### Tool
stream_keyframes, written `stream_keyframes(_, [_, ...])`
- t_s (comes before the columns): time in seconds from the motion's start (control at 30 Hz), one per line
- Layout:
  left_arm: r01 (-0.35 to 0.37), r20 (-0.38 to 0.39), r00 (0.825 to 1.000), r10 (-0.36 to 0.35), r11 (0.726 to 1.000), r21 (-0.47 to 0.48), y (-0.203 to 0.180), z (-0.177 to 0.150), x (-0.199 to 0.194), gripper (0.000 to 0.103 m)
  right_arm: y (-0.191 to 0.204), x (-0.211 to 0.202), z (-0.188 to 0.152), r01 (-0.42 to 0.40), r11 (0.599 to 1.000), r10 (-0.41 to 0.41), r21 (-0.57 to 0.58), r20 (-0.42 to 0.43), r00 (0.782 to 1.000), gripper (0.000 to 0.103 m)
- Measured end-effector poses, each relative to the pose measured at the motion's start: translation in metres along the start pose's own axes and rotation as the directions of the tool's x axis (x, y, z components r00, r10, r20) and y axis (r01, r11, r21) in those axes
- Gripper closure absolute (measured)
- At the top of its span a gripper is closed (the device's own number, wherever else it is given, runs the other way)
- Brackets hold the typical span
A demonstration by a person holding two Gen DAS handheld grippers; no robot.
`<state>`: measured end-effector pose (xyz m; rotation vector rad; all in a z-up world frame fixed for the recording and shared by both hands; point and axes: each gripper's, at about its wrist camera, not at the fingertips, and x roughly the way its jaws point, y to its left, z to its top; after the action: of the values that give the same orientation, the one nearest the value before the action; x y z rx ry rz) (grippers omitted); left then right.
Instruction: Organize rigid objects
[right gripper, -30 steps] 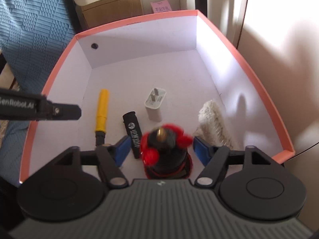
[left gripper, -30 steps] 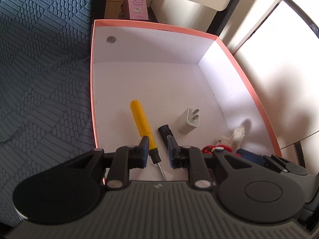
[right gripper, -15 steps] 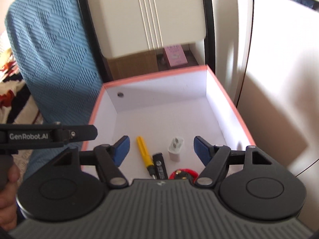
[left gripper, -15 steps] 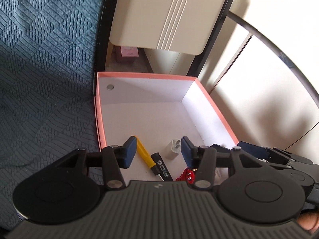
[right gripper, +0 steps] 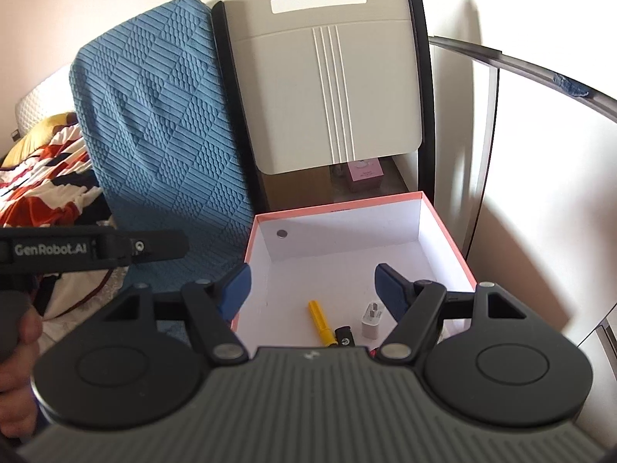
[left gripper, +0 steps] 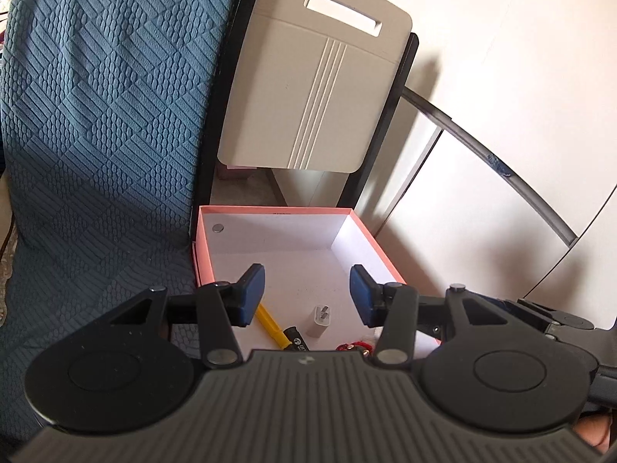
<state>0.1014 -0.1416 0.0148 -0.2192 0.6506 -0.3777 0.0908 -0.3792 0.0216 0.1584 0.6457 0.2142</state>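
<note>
Both my left gripper and right gripper jaws released, empty; descending carelessly risks clipping the box rim beneath them.

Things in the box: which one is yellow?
The screwdriver with the yellow handle, lying leftmost in the box. Beside it sit a black stick and a white charger plug.

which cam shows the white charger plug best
The right wrist view: the white charger plug lies in the pink-rimmed box with its body and both prongs in the clear. The left wrist view shows it too, whole, beside the yellow screwdriver, but with its prongs harder to make out.
</note>
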Motion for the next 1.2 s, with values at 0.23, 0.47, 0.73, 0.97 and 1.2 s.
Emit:
stream_keyframes(0.23, [-0.015, 0.023, 1.0, 0.014, 0.999, 0.05, -0.003, -0.01, -0.025, 0.048, 0.016, -0.014, -0.017, 0.009, 1.0, -0.009, -0.023, -0.025, 1.0, 0.03])
stream_keyframes(0.47, [-0.033, 0.022, 0.999, 0.032, 0.998, 0.057, 0.002, -0.03, -0.034, 0.048, 0.019, -0.027, -0.036, 0.035, 0.999, -0.036, -0.008, -0.048, 0.998, 0.03])
stream_keyframes(0.73, [-0.033, 0.034, 0.999, 0.031, 0.998, 0.052, 0.006, -0.038, -0.051, 0.047, 0.01, -0.039, -0.05, 0.077, 0.997, -0.075, 0.025, -0.075, 0.994, 0.03])
stream_keyframes(0.97, [-0.039, 0.053, 0.998, 0.036, 0.998, 0.045, 0.013, -0.038, -0.063, 0.04, 0.014, -0.045, -0.054, 0.082, 0.996, -0.081, 0.016, -0.067, 0.994, 0.03])
stream_keyframes(1.2, [-0.037, 0.061, 0.998, 0.035, 0.999, 0.031, 0.019, -0.043, -0.068, 0.014, 0.016, -0.038, -0.059, 0.079, 0.997, -0.077, 0.016, -0.09, 0.993, 0.03])
